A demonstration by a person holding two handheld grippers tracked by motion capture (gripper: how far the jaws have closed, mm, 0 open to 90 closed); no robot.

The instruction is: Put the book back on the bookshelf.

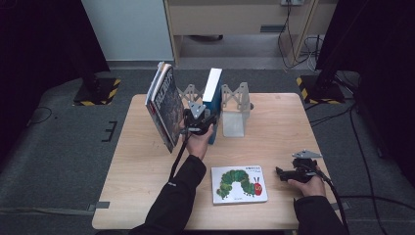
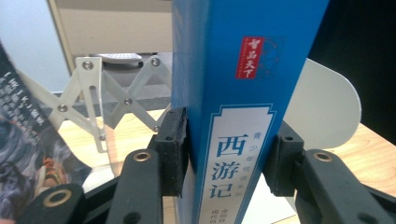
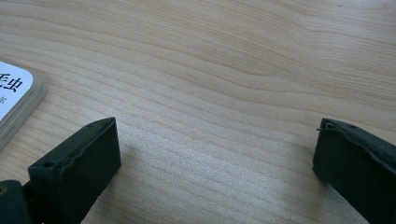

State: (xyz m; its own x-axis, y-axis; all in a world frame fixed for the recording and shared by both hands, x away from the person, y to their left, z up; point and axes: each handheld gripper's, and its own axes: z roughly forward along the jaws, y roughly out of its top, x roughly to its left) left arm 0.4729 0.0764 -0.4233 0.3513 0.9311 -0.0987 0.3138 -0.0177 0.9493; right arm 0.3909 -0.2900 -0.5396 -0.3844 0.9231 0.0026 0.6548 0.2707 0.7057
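Left gripper [image 1: 199, 119] clamps blue book [image 2: 243, 93] by spine, upright in white expanding bookend rack [image 1: 234, 105] at desk [image 1: 147, 161] rear, keeping it from toppling; dark books [image 1: 164, 105] lean alongside; right gripper [image 3: 217, 154] wide, empty, beside caterpillar book [image 1: 239, 184].

A lab-like recording room: wooden table [image 1: 147, 161] on grey carpet [image 1: 58, 147], hazard-taped stand bases [image 1: 95, 93], trailing floor cables [image 1: 362, 147].

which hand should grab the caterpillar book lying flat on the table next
Right. The right gripper rests open beside the caterpillar book, while the left gripper is clamped on the upright blue book in the rack.
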